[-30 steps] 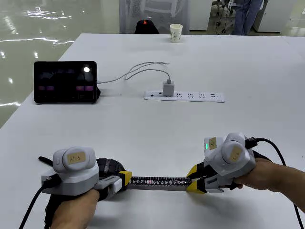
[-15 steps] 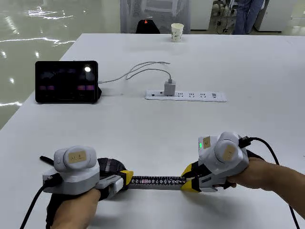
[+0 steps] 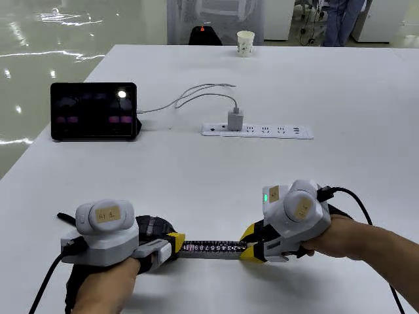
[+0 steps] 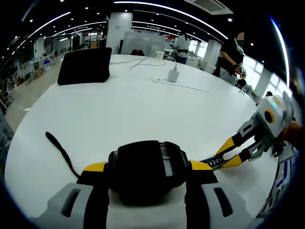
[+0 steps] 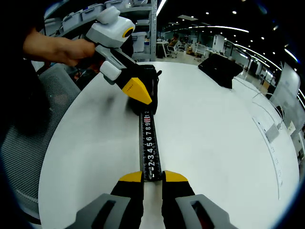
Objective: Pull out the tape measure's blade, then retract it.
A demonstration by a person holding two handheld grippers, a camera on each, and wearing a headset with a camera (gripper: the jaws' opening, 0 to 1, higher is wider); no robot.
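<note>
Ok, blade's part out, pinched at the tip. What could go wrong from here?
1. The right gripper pinches just the blade tip; if it slips, the blade may whip back into the case.
2. The left gripper clamps the rounded case by its sides; a hard pull could tug it loose.
3. If the grippers drift out of line, the blade might twist or kink.
</note>
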